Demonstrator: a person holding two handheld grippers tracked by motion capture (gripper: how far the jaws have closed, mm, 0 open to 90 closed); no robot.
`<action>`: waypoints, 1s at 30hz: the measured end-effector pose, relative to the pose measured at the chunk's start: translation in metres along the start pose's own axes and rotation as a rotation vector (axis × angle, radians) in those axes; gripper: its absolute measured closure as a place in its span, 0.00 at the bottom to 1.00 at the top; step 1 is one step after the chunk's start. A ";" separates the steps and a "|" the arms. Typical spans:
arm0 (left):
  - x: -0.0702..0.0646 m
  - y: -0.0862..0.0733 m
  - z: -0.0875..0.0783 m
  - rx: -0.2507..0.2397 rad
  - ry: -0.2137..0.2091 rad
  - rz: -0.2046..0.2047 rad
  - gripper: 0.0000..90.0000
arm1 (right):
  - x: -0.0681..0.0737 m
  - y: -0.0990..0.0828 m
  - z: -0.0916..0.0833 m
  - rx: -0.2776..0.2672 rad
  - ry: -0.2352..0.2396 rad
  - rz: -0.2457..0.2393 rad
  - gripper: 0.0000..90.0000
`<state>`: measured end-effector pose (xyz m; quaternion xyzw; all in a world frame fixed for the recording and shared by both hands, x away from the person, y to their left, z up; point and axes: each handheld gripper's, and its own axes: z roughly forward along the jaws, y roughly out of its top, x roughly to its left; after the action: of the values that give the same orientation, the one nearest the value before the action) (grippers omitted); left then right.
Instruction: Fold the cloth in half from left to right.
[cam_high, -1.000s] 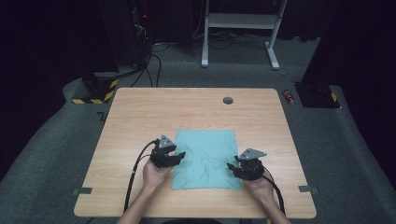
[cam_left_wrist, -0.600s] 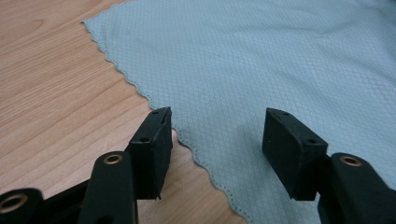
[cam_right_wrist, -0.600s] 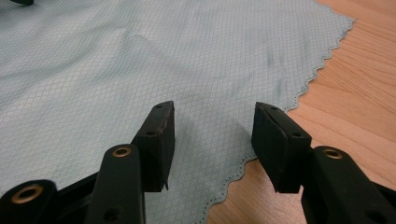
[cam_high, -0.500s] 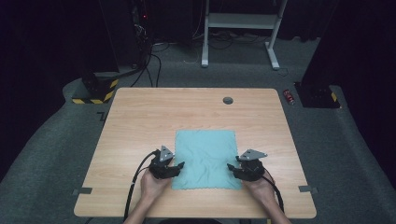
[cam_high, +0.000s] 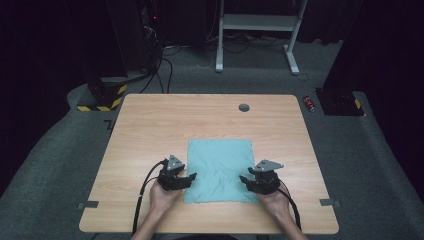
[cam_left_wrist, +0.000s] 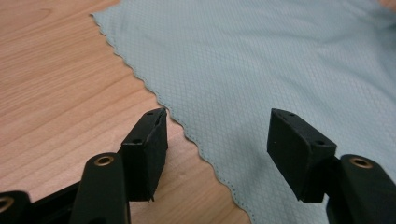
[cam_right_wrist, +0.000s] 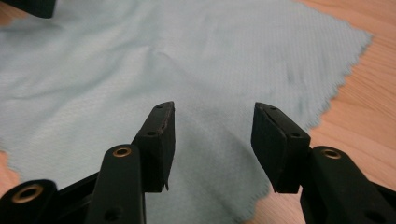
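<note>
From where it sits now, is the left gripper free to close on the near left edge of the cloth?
Probably yes. The left gripper stands open astride the scalloped edge of the cloth, which lies flat on the table, with nothing between them.

— What colour is the cloth (cam_high: 220, 170)?

— Pale teal, woven in a fine diamond mesh, with a scalloped hem. In the left gripper view that wavy hem runs between the two black fingers (cam_left_wrist: 149, 149); the cloth (cam_left_wrist: 261, 70) lies ahead of them.

— And the table (cam_high: 210, 120)?

— Light wood, with a reddish-tan grain. Beside the left finger it shows warm orange streaks.

— The grippers?

— The left gripper (cam_high: 187, 178) and the right gripper (cam_high: 245, 180) are matt black, each topped by a grey plate. Brass-coloured rivets sit behind the fingers (cam_right_wrist: 161, 140).

— Anything else coloured?

— A dark grey disc (cam_high: 244, 107) on the wood, well beyond the fingertips, and yellow-and-black hazard stripes (cam_high: 102, 102) on the grey carpet (cam_high: 60, 165).
</note>
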<state>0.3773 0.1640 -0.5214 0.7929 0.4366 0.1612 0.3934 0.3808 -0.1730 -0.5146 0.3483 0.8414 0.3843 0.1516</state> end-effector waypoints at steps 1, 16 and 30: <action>0.002 0.002 0.000 0.001 0.000 -0.003 0.43 | 0.002 0.002 0.000 -0.006 0.007 -0.002 0.56; 0.035 0.036 0.011 0.007 0.027 -0.064 0.44 | 0.036 0.025 0.023 -0.022 0.122 -0.063 0.61; 0.057 0.061 0.049 0.034 0.071 -0.115 0.47 | 0.089 0.044 0.044 -0.029 0.243 -0.159 0.71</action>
<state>0.4734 0.1686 -0.5110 0.7667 0.4979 0.1592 0.3728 0.3612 -0.0664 -0.5096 0.2294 0.8728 0.4227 0.0837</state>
